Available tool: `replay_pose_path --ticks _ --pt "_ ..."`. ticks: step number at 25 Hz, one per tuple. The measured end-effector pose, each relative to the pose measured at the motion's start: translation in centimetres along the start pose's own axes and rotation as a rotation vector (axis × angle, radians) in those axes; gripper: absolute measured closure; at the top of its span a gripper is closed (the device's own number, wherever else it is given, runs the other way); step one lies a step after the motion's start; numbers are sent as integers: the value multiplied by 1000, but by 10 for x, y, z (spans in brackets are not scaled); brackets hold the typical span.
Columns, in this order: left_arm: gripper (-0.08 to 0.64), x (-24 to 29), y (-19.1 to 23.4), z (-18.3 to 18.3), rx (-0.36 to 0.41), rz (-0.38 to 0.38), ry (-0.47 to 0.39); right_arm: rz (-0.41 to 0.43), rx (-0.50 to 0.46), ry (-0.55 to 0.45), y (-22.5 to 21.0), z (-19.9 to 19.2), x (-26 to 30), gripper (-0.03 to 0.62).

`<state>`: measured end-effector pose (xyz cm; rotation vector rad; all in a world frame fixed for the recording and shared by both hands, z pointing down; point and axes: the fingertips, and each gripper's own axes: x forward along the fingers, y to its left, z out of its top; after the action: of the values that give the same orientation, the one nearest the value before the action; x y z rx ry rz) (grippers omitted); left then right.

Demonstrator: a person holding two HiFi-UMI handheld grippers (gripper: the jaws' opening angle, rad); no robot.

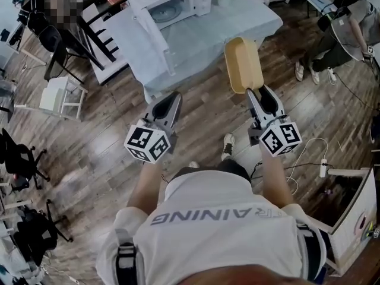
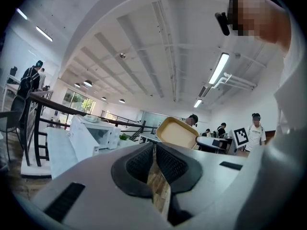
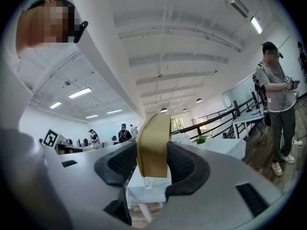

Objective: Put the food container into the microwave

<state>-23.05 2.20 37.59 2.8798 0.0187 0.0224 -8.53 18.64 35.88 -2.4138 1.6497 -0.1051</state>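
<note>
Food container [image 1: 243, 64] one, microwave [image 1: 178, 6] one

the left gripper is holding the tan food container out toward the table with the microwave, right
No, the right gripper holds the tan food container, fingers clamped on its end, as the right gripper view shows; the left gripper holds nothing. It does point toward the table with the microwave.

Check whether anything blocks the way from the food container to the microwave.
Nothing visible does. The food container, clamped in the right gripper's jaws, pokes over the table's near edge. The microwave has its door swung open, its cavity looks empty, and only bare tabletop lies between.
</note>
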Motion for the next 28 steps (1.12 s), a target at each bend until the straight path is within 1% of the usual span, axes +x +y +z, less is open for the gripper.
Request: replay_pose_path --ticks 6,10,18,21,28 --pt "511 48 19 3 -14 35 5 36 12 7 -39 3 41 377" --pt "511 93 20 7 7 44 9 50 30 2 -81 12 65 378" --pt "511 185 23 18 19 98 3 107 53 1 -168 32 114 377" --pt "511 214 27 22 21 130 -9 136 56 2 -197 39 133 378" --pt "511 276 42 21 8 231 -47 201 62 38 -263 40 172 377"
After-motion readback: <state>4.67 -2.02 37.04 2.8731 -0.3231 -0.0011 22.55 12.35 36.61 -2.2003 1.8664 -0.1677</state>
